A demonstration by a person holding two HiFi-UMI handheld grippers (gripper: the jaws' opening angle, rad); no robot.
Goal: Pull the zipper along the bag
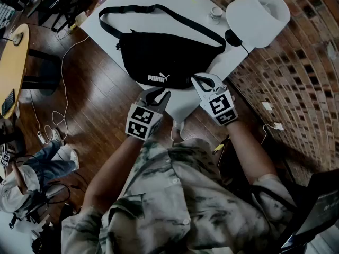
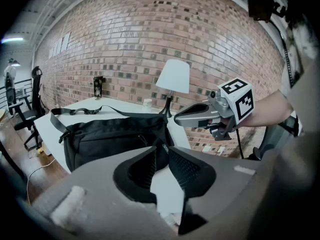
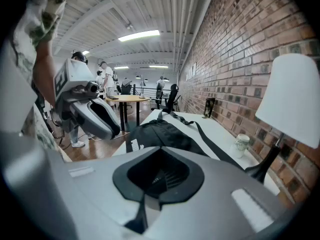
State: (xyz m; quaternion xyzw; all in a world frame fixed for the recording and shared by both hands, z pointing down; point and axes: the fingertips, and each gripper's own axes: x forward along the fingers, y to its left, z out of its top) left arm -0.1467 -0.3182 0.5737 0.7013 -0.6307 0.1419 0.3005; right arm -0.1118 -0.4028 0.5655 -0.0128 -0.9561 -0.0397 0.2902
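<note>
A brick wall (image 1: pixel 296 78) runs along the right. The white table (image 1: pixel 159 4) stands beside it on a dark wood floor (image 1: pixel 100 105), with a white lamp (image 1: pixel 258 9) at its wall-side edge. A round wooden table (image 1: pixel 10 62) stands to the left, and strip lights (image 3: pixel 139 35) glow overhead.

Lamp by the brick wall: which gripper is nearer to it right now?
Right. The right gripper sits at the bag's end nearest the lamp; the left gripper is beside it at the bag's near edge, farther from the lamp.
</note>
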